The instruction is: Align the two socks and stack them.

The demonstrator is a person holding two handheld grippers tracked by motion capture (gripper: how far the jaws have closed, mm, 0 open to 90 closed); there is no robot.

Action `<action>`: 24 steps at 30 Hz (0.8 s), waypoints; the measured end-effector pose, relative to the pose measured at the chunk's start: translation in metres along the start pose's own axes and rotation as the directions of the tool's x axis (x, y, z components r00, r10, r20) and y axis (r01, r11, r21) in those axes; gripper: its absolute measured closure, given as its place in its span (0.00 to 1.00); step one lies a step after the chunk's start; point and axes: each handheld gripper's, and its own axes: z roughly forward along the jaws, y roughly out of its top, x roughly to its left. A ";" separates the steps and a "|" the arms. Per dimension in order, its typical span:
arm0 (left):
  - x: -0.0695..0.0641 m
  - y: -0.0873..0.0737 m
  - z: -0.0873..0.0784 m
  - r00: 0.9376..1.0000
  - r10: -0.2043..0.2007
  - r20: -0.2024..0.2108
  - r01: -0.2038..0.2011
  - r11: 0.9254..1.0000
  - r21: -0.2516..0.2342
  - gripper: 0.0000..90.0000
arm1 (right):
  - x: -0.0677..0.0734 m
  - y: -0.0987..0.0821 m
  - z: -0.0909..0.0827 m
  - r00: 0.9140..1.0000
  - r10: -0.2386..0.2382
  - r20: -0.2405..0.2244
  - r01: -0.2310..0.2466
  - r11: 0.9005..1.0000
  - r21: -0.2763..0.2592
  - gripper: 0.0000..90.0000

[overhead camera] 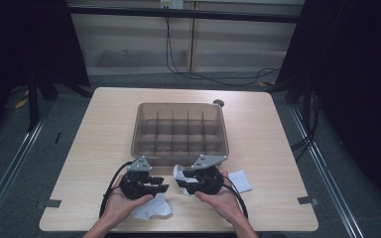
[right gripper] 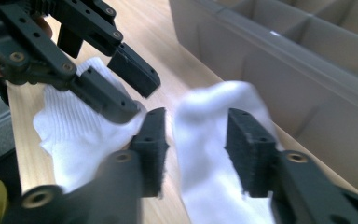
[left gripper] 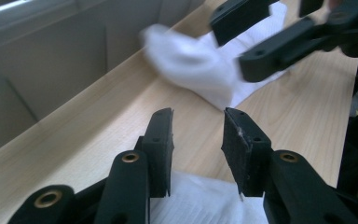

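Wooden table, dark room behind, grey divided bin sits centre with all compartments empty. 3 white socks lie along the near edge in front of the bin, probably staged there for sorting into the compartments.

Left gripper is held low, jaws apart with nothing between them; a flat sock lies under it, so it looks parked over its own piece while waiting.

Right gripper faces it, jaws apart. A rumpled sock lies between the pads, but they don't look pressed on it in the right gripper view. That sock is just beside the bin's front wall, near both grippers.

A third sock lies flat to the right, untouched.
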 end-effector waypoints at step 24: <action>-0.022 0.003 0.034 0.995 0.103 0.010 -0.103 0.987 0.120 0.84 | -0.009 -0.066 -0.041 0.997 0.075 0.036 -0.077 0.995 0.057 0.76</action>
